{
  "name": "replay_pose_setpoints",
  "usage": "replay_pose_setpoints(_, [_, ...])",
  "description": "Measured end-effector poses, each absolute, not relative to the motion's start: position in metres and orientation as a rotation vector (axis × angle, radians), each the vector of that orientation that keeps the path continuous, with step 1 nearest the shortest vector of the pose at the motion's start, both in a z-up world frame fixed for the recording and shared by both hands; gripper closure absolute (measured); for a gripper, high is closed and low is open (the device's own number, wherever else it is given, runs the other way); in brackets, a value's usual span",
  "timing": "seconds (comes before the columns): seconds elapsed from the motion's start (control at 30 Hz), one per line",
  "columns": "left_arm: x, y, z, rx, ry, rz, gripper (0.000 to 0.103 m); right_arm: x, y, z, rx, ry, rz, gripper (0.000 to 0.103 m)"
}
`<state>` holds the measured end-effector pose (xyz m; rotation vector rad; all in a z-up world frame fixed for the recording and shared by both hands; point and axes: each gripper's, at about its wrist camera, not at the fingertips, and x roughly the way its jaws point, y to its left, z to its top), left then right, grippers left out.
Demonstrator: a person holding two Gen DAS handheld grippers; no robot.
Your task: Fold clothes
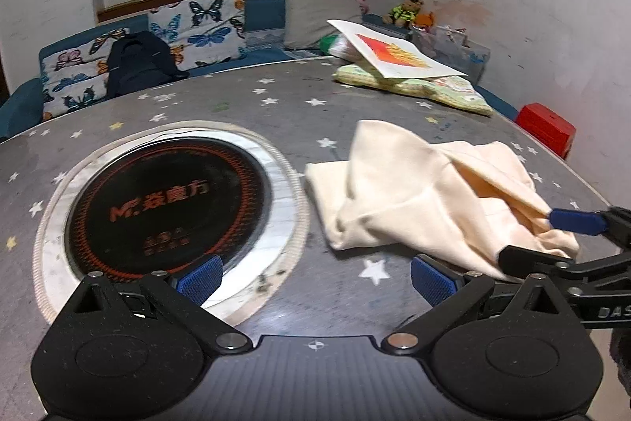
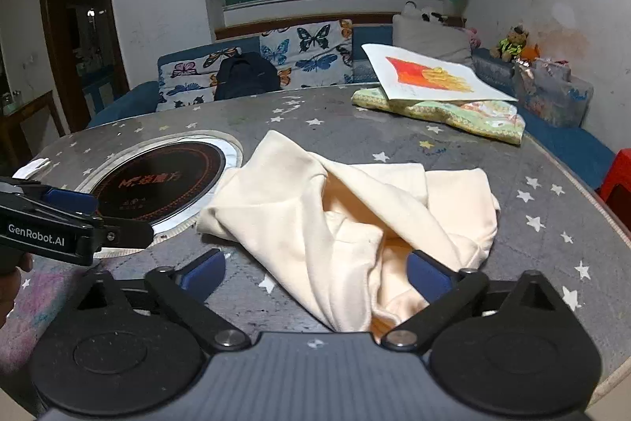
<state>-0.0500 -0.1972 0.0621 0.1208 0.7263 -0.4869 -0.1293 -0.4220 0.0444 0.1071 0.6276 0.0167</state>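
A cream cloth garment point(image 1: 414, 192) lies crumpled on the grey star-patterned table point(image 1: 276, 105), right of the round black cooktop point(image 1: 165, 208). My left gripper point(image 1: 313, 281) is open and empty, low over the table just left of the cloth's near edge. In the right wrist view the cloth point(image 2: 335, 216) lies bunched between the wide-open fingers of my right gripper point(image 2: 315, 275); its near fold reaches down to the gripper body. The right gripper also shows in the left wrist view point(image 1: 552, 235), its fingers on either side of the cloth's right corner. The left gripper shows at the left edge of the right wrist view point(image 2: 94, 216).
A white sheet with a red and yellow picture point(image 1: 394, 52) lies on a green patterned cushion point(image 1: 434, 89) at the table's far right. A sofa with butterfly pillows point(image 1: 197, 22) and a dark backpack point(image 1: 138, 62) stands behind. A red stool point(image 1: 546, 127) is at the right.
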Motion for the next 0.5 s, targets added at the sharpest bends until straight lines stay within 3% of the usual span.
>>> replay_pose_setpoints(0.13, [-0.049,-0.212,0.062,0.138,0.733,-0.506,0.000,-0.124,-0.430,0.038,0.132,0.650,0.032,0.016])
replay_pose_setpoints(0.33, [-0.046,-0.222,0.063,0.133,0.740,-0.522,0.000,-0.113,-0.436,0.029,0.154,0.681,0.048,0.035])
replay_pose_setpoints(0.43, [-0.045,-0.222,0.064,0.128,0.745,-0.522,0.000,-0.105,-0.441,0.024,0.173,0.695,0.056,0.051])
replay_pose_setpoints(0.5, [-0.044,-0.221,0.064,0.127,0.746,-0.521,0.000,-0.104,-0.443,0.022,0.180,0.699,0.065,0.069])
